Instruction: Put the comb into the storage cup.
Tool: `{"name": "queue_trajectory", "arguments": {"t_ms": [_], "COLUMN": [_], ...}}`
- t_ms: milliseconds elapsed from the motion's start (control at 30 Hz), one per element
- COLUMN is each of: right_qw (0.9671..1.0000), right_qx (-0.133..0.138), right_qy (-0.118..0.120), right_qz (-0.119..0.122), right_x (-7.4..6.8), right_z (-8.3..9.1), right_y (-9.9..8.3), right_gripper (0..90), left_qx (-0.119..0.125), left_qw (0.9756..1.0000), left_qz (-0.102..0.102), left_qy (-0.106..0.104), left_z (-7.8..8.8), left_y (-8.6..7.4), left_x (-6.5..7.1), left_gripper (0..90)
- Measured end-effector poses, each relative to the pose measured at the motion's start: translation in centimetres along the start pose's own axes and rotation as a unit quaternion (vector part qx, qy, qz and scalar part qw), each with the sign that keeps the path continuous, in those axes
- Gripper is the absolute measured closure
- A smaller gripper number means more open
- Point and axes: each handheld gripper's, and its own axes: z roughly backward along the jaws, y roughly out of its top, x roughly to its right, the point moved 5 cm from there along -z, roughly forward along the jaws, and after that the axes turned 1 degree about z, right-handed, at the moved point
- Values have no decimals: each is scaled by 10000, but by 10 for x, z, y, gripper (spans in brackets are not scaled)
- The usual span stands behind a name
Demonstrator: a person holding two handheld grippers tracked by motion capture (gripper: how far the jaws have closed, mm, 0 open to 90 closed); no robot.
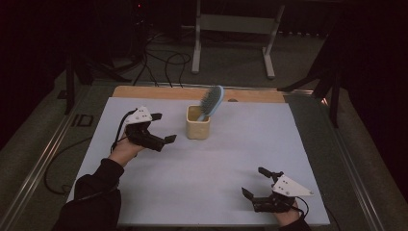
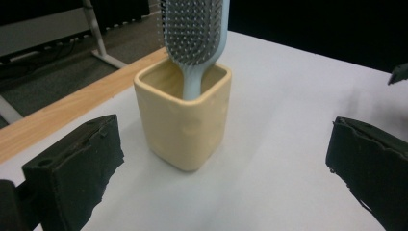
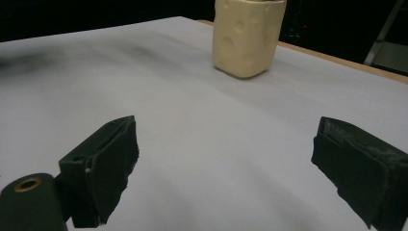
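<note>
- We see a pale yellow square cup (image 1: 197, 128) standing upright on the white tabletop (image 1: 216, 163), near its far edge.
- A light blue hairbrush (image 1: 211, 102) stands in it handle down, its bristled head leaning to the right above the rim.
- Our left gripper (image 1: 163, 128) hovers just left of the cup, fingers (image 2: 72, 168) spread and holding nothing.
- Our right gripper (image 1: 254, 182) sits low at the near right, well apart from the cup, its fingers (image 3: 103, 166) spread and empty too.

Dim room, soft shadows, slight blur
</note>
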Motion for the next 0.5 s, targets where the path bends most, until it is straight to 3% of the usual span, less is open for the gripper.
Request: {"name": "queue_trajectory", "arguments": {"t_ms": [500], "right_qw": [10000], "right_qx": [-9], "right_qy": [4], "right_qz": [-17], "right_x": [0], "right_z": [-2], "right_y": [0], "right_gripper": [87], "left_qx": [-82], "left_qw": [9998], "left_qz": [62], "left_qy": [152], "left_z": [29], "left_y": [-24], "left_x": [5], "left_gripper": [0]}}
